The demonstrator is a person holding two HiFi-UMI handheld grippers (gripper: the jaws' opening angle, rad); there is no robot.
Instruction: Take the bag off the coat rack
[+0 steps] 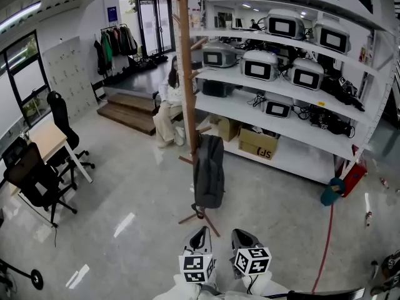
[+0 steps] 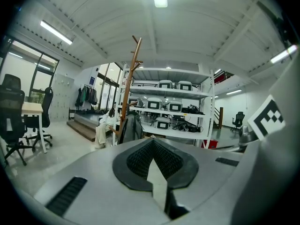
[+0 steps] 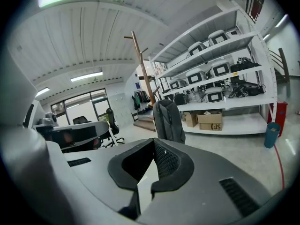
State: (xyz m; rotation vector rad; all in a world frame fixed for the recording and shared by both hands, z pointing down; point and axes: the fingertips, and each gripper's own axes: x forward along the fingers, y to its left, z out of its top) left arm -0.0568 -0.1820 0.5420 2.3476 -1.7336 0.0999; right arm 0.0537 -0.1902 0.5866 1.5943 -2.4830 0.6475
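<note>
Both grippers are sitting clenched shut with nothing between the jaws. The left gripper (image 1: pixel 200 235) and the right gripper (image 1: pixel 242 236) are poking in side by side at the bottom of the head view, pointing toward the coat rack (image 1: pixel 186 74). The bag (image 1: pixel 209 170), a dark grey backpack, is hanging low on that wooden rack, right against the pole, with its bottom just above the rack's feet. It's hanging well apart from both grippers, so nothing is touching it. Behind the rack, a big white shelving unit (image 1: pixel 294 108) is holding rows of grey boxy machines (image 1: pixel 259 64), and a person (image 1: pixel 170 105) is sitting just beyond the pole. A black office chair (image 1: pixel 34 177) is standing off to the left by a desk (image 1: pixel 45 139).
</note>
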